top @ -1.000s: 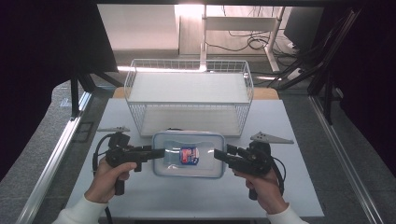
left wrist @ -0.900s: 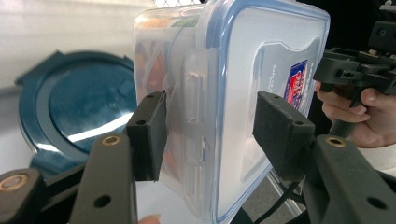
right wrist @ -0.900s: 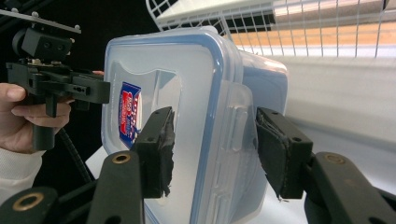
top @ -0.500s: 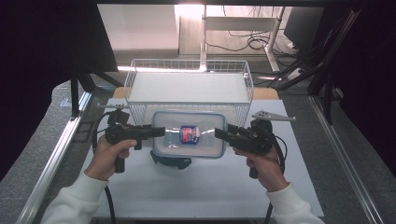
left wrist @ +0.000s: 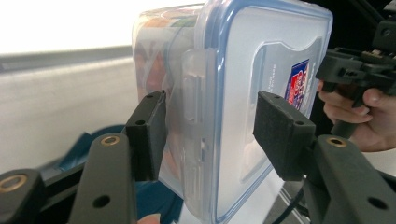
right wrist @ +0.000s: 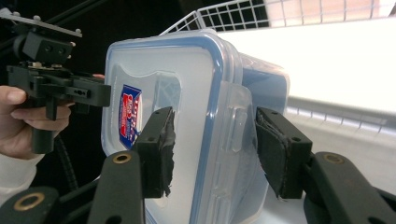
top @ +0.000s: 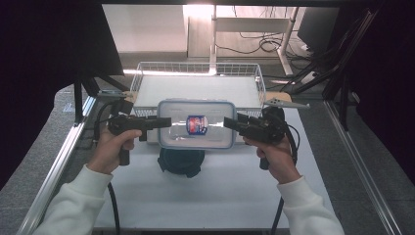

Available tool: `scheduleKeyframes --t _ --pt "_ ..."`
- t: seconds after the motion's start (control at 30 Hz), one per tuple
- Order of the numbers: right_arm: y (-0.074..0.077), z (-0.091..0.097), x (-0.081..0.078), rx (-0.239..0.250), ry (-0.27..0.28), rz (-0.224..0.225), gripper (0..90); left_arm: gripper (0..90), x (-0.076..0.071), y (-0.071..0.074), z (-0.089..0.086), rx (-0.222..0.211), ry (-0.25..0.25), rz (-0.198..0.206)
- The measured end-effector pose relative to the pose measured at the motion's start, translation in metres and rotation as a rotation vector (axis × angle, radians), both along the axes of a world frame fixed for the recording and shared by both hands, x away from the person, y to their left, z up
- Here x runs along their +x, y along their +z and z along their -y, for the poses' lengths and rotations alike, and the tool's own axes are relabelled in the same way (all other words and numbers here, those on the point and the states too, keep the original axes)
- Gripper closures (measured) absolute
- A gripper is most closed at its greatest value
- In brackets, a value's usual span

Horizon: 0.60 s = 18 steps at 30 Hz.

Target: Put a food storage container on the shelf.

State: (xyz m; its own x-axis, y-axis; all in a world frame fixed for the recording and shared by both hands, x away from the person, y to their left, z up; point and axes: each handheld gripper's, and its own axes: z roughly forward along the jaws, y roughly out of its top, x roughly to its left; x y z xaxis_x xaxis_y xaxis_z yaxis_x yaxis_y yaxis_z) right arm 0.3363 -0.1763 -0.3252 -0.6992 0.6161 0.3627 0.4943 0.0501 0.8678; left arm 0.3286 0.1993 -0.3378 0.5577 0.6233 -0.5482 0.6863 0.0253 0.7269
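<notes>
A clear plastic box [top: 195,125] with a blue-rimmed lid and a red-and-blue label hangs above the white table [top: 220,200], lid up and roughly level. My left gripper [top: 165,122] is shut on its left end, jaws over the side clasp; in the left gripper view the box [left wrist: 243,93] sits between the pads of the left gripper [left wrist: 210,135]. My right gripper [top: 230,122] is shut on the right end. The right gripper view has the box [right wrist: 187,93] clamped across lid and base by the right gripper [right wrist: 212,149].
A dark teal round thing [top: 181,161] lies on the table right under the box. Just beyond stands a white wire basket [top: 195,66]. A metal rail [top: 58,161] runs along the table's left edge. Cables trail from both handles toward me.
Both grippers have lifted the box off the table and carried it away from me toward the basket. The dark teal thing has come into view beneath it.
</notes>
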Motion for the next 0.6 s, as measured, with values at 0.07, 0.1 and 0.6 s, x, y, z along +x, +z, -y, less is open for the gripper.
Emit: scheduleKeyframes --t 0.07,0.1,0.6 --pt "0.006 -0.002 0.008 -0.004 -0.003 0.006 48.4 44.9 0.008 0.002 -0.002 -0.011 -0.004 -0.005" --pt "0.008 -0.003 0.010 -0.006 -0.004 0.009 48.4 44.9 0.010 0.002 -0.003 -0.016 -0.003 -0.004" --pt "0.038 -0.010 0.064 0.014 -0.023 0.020 50.1 45.0 0.067 0.028 -0.012 -0.074 0.026 -0.026"
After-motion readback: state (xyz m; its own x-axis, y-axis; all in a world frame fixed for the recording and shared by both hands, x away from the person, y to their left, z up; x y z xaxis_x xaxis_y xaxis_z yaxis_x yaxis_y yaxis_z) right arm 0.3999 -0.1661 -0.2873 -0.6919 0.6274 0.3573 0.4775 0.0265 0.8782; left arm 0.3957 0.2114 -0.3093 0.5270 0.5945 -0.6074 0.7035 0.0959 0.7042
